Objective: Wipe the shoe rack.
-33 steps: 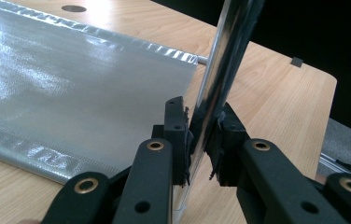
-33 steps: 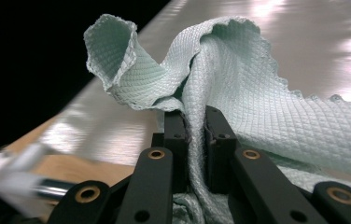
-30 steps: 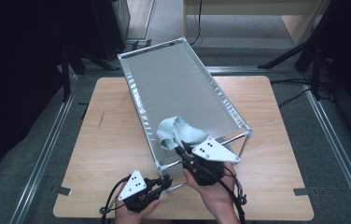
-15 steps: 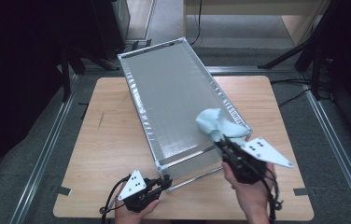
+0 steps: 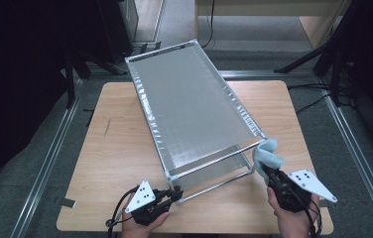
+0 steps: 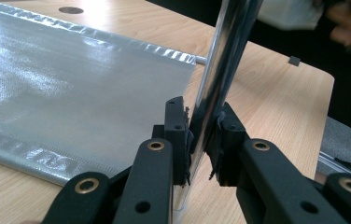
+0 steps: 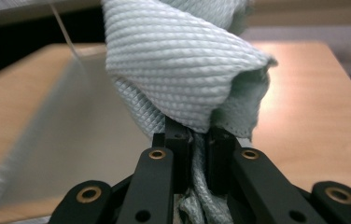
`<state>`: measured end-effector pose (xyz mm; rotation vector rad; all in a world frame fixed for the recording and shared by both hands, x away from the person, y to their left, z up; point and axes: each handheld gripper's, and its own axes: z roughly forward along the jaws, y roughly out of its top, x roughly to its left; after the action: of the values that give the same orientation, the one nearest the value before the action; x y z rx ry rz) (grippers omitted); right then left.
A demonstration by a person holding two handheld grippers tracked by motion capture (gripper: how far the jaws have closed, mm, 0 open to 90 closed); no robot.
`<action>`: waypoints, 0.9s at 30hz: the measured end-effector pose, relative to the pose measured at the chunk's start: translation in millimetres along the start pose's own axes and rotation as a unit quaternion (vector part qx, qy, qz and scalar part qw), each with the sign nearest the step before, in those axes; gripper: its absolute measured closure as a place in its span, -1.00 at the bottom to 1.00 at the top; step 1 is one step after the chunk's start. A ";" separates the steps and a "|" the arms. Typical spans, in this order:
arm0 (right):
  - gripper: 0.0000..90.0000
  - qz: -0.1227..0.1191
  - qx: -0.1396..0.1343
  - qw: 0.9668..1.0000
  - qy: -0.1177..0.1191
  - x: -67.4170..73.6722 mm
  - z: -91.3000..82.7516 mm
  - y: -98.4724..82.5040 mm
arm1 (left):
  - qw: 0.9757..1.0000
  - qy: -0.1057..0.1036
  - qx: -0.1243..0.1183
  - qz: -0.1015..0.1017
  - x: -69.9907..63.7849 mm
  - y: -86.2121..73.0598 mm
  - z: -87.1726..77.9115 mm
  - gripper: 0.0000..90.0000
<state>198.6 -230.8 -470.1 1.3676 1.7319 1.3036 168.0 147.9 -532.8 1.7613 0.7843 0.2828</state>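
Cloth (image 5: 268, 154) shifted to rack (image 5: 194, 106) corner, wooden table (image 5: 120, 148)

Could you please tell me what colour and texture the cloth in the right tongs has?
The cloth is pale mint green with a fine waffle weave, clearest in the right gripper view.

Table (image 5: 125, 148) evenly lit, surroundings dark; glare on the pole (image 6: 225, 56); cloth (image 7: 183, 70) sharp (background blurred).

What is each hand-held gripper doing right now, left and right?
Left hand-held gripper: closed on the rack's metal post.
Right hand-held gripper: closed on the pale blue cloth.
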 end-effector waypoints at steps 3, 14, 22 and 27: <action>0.84 0.002 0.037 0.999 -0.006 -6.1 16.7 -16.3 | 1.000 -0.001 0.000 0.001 0.2 -0.1 0.0 0.76; 0.84 0.013 0.155 0.988 0.003 -7.2 56.2 -53.1 | 1.000 -0.002 0.000 0.003 0.6 -0.1 -0.1 0.77; 0.84 0.008 0.096 0.995 0.004 2.1 40.1 -24.6 | 1.000 -0.004 0.000 0.003 0.9 -0.2 0.0 0.76; 0.84 0.007 0.024 1.000 0.006 7.5 17.5 8.2 | 1.000 -0.003 0.000 0.004 0.9 -0.3 -0.1 0.77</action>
<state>214.5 -217.8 -467.9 1.4040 1.7750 1.2877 168.5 148.5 -533.2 1.7659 0.7727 0.2821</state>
